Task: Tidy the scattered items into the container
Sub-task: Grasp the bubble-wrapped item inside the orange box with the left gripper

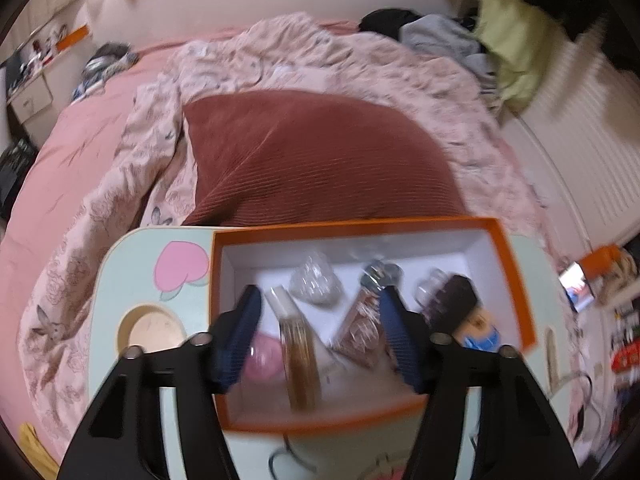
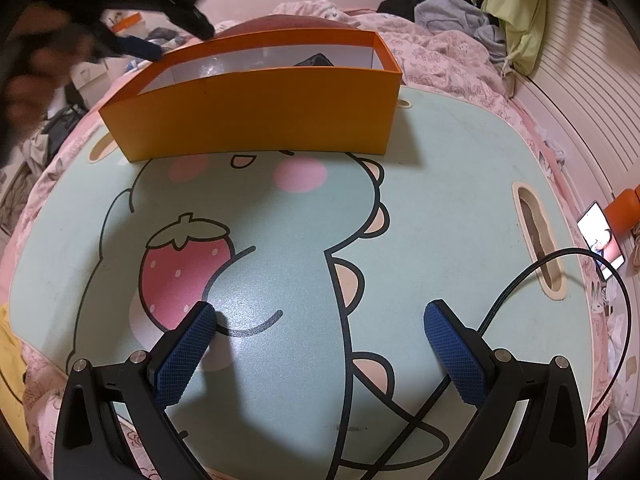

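Claws first, since they're sitting closest to the cameras: the right claw [image 2: 316,340] is hanging wide open over the bare lap table [image 2: 440,168], gripping nothing, with only a black cable [image 2: 600,280] trailing past its right finger. The left claw [image 1: 316,332] is pointing down into the orange box [image 1: 516,280], jaws partly apart. An amber bottle [image 1: 300,356] is lying right between the fingers, but it's blurry and I can't tell if the pads are actually pressing on it or not.

Progress-wise, I'd say this is looking nearly done. Nothing loose is showing on the table, apart from that cable, so what's left is probably just the bottle, if it isn't already let go.

Counting what's inside the box, as best I can: one amber bottle, one pink round thing [image 1: 262,358] beside it, one brownish crinkly packet [image 1: 360,336], one clear wrapped lump [image 1: 314,284], one dark item with a blue bit [image 1: 468,312], plus one or two clear things at the back that I can't make out.

Further off, a red cushion [image 1: 312,160] is lying on the bed behind the box.
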{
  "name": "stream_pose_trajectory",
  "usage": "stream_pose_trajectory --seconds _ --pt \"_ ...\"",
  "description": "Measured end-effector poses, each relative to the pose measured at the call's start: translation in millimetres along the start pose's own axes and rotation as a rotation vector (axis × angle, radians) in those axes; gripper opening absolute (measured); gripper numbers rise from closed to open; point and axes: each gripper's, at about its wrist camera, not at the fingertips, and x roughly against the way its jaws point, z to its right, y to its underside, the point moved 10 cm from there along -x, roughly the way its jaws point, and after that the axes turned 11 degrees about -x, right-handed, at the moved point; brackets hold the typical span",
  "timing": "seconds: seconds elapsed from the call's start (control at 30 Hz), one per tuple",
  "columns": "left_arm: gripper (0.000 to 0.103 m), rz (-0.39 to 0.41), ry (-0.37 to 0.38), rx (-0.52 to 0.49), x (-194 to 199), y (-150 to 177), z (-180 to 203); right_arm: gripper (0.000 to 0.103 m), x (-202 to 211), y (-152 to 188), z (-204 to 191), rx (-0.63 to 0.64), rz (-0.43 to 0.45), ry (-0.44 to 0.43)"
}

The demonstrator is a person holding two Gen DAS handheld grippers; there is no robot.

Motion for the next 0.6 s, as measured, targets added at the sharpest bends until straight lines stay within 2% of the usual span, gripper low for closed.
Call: stream_pose_trajectory --seconds 0.1,0.27,0.3,0.47,0.53,0.6 --pt "0.049 -0.059 -0.024 0.002 -26.0 -1.8 3.5 0.103 0.2 -0.4 0.8 0.000 0.000 -0.002" --pt "0.046 -0.078 -0.121 -0.047 -47.2 -4.8 -1.8 0.103 2.5 0.6 1.0 0.004 0.002 -0.002" --pt "0.029 -0.090 -0.121 -0.059 -50.6 -3.2 -1.2 0.103 3.0 0.8 1.9 0.004 0.001 -0.002" --pt "0.026 -0.091 -0.117 -0.114 -51.3 1.4 4.4 0.103 1.0 2.1 -1.4 0.004 0.000 -0.005" --pt "0.025 -0.081 -0.081 -0.114 -45.5 1.2 8.4 0.103 0.5 1.7 -0.4 0.003 0.000 -0.006" --pt "0.025 -0.026 -0.020 -0.096 -26.7 -3.7 11.5 0.103 0.0 1.6 0.7 0.004 0.001 -0.006"
